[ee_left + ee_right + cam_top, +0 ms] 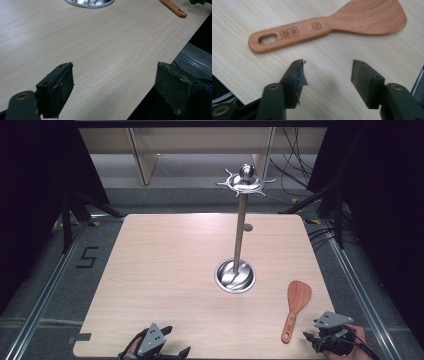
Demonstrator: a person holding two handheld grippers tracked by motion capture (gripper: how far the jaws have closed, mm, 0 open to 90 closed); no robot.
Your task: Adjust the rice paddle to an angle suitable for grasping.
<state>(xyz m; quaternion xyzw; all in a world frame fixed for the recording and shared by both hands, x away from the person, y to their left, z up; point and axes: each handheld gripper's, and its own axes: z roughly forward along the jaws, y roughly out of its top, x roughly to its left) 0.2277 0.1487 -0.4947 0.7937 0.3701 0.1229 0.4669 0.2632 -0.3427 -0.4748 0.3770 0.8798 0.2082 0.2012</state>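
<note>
A wooden spatula point(295, 308) lies flat on the light wooden table point(170, 270) near its front right corner, handle end toward the front edge. In the right gripper view the spatula point(329, 26) lies across the picture just beyond the jaws, its handle hole at the left. My right gripper point(316, 340) hovers at the table's front right, to the right of the handle end; in its own view the right gripper point(327, 75) is open with bare table between the jaws. My left gripper point(176, 343) rests at the front edge, and in its own view the left gripper point(113, 87) is open and empty.
A tall metal stand point(240, 235) rises from a round steel base point(235, 276) right of the table's centre, topped by a hooked disc with a ball point(246, 180). The base's rim point(90, 3) and the spatula handle point(175, 8) appear in the left gripper view. Dark floor surrounds the table.
</note>
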